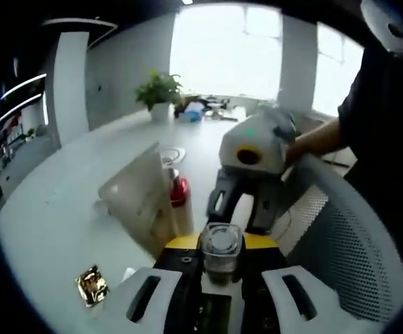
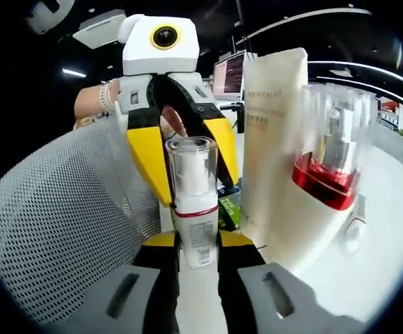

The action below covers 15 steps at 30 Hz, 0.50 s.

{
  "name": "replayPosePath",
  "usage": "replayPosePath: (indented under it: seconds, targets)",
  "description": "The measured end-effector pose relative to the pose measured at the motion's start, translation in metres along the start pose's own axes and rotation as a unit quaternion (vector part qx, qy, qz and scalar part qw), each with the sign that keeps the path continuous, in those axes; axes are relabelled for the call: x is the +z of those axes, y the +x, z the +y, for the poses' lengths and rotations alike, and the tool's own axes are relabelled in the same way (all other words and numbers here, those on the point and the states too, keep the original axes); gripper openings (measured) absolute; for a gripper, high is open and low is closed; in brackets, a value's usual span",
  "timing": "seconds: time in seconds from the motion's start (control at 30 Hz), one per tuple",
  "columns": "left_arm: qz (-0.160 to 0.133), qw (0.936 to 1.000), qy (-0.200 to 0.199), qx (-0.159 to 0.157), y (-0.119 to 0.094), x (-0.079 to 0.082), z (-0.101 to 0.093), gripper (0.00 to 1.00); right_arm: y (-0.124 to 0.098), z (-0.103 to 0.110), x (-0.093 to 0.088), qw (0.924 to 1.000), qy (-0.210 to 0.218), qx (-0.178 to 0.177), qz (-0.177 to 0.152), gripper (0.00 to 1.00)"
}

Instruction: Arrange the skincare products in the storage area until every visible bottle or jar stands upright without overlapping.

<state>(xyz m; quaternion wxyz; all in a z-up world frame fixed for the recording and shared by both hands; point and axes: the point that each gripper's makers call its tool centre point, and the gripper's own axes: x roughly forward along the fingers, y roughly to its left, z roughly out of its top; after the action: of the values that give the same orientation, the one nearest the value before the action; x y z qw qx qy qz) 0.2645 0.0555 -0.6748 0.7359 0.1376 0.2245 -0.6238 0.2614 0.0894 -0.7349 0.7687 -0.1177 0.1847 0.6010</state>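
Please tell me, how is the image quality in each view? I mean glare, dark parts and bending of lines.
Left gripper view: the windows are blown out to white, the person beside them falls nearly black, and the table edge bends from fisheye. Right gripper view: the room behind is dark with bright ceiling strips, and the near pump bottle looks swollen and slightly soft.

This looks like an office. A long white table [image 1: 69,202] runs toward big bright windows [image 1: 229,49], with a green plant in a white pot [image 1: 159,94] standing on it. A computer screen [image 2: 229,75] glows in the back — with writing on it. Long strip lights [image 2: 326,14] hang overhead — and a mesh chair back [image 2: 55,229] sits close by.
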Motion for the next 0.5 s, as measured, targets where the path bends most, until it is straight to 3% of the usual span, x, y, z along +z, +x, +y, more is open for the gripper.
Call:
replayPosePath:
  seconds: [0.5]
  targets:
    - [-0.001,1.0,-0.001,-0.002,0.0047,-0.0076,0.0017,0.17,0.0017,-0.0014,-0.0081,0.9997,-0.02,0.013,-0.007,0.19]
